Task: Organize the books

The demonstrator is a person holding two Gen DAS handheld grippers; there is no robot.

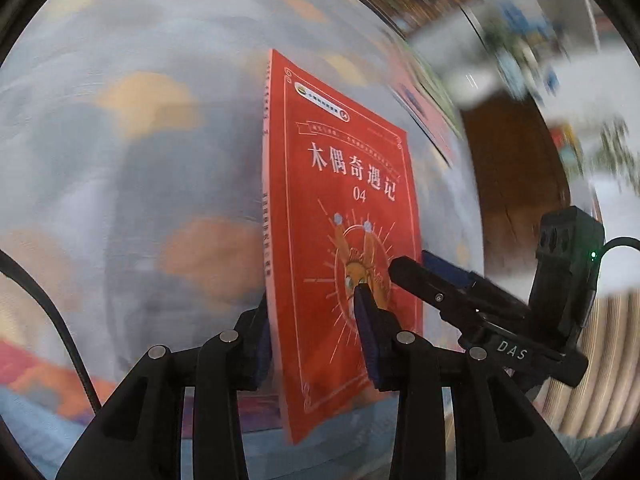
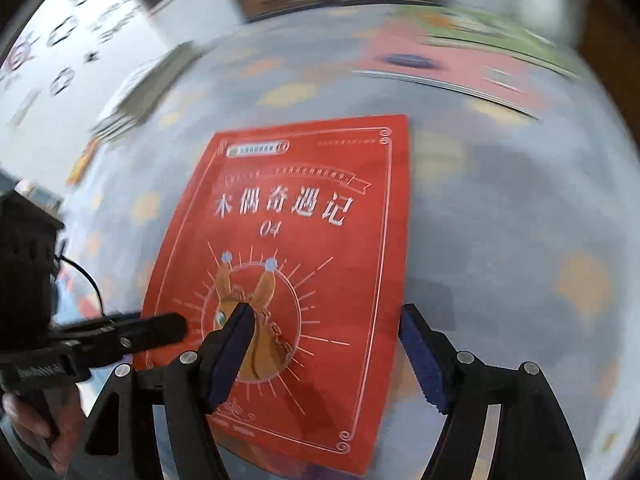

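Note:
A red book (image 1: 340, 208) with white Chinese title, "04" and a donkey drawing stands nearly on edge in the left wrist view, spine to the left. My left gripper (image 1: 312, 308) is shut on its lower part, one pad on the cover and one behind the spine side. In the right wrist view the same red book (image 2: 304, 240) faces the camera. My right gripper (image 2: 324, 316) is open around its lower right part, one finger over the cover, the other at the right edge, with the pads not pressing. The left gripper (image 2: 172, 328) reaches the book's left edge.
Below the book lies a blurred grey-blue cloth (image 2: 520, 220) with orange patches. Other flat books (image 2: 460, 64), pink and green, lie at its far edge. A brown wooden surface (image 1: 516, 184) shows at the right. A person's hand (image 2: 24, 412) holds the left gripper's handle.

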